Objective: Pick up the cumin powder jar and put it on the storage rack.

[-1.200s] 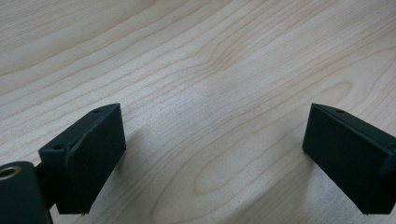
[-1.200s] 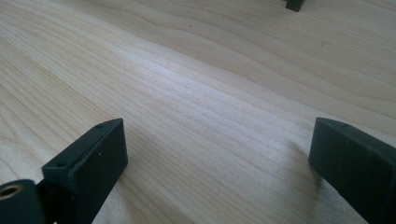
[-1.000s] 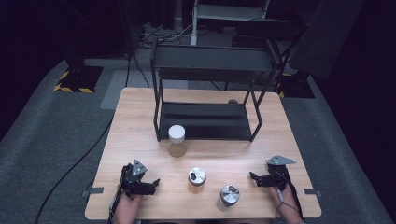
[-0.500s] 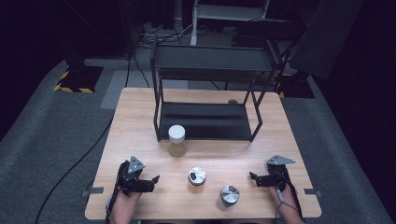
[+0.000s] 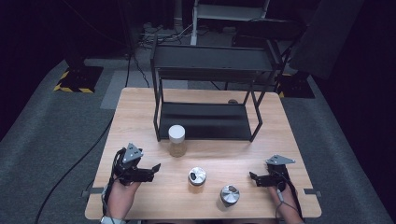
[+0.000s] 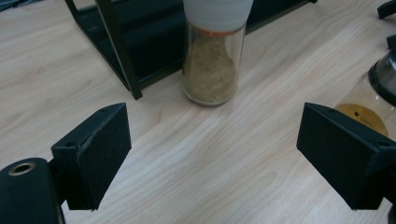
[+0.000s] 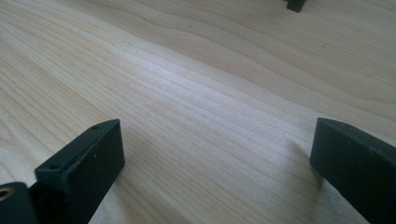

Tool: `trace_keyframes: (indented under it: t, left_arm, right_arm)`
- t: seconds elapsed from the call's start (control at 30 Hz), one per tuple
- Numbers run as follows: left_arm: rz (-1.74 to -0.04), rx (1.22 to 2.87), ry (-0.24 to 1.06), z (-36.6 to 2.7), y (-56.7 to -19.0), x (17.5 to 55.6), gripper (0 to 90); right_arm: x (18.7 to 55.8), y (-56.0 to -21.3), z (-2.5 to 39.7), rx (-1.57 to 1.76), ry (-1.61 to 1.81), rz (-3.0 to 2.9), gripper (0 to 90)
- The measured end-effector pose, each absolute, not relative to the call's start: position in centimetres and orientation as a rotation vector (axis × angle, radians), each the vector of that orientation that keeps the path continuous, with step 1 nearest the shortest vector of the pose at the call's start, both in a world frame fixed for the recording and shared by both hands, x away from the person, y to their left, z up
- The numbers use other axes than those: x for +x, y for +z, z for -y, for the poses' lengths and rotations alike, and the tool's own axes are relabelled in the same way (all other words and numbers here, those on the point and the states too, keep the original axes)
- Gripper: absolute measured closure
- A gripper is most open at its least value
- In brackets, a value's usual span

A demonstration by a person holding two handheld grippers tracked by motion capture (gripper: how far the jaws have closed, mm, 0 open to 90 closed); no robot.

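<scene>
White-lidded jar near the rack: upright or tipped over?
Upright. The white-lidded jar stands on its base on the table, lid on top; in the left gripper view its tan powder sits at the bottom.

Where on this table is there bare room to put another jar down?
Bare wood lies left of the black rack, up to the table edge, and right of it too. The front edge between the left tongs and the two metal-lidded jars is free. Around the white-capped spice jar and those jars it is crowded.
</scene>
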State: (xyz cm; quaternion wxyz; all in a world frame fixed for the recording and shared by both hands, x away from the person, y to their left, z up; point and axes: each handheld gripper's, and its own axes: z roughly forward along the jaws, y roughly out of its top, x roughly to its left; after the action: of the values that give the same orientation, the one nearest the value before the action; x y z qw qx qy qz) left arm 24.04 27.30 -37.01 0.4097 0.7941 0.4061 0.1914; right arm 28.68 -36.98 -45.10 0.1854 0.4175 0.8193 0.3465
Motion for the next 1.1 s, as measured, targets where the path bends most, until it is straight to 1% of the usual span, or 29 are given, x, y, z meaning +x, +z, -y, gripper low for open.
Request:
trace_keyframes:
  t: [0.33, 1.1]
  left_arm:
    - [-0.999, 2.010, 0.489, -26.7, -35.7, 25.0, 9.3]
    - [-0.974, 2.001, 0.455, -24.4, -35.8, 29.8, 8.7]
  right_arm:
    - [28.7, -45.1, 37.0, 1.176, 0.976, -2.308, 2.3]
    - [28.7, -45.1, 36.9, 1.179, 0.974, -2.307, 2.3]
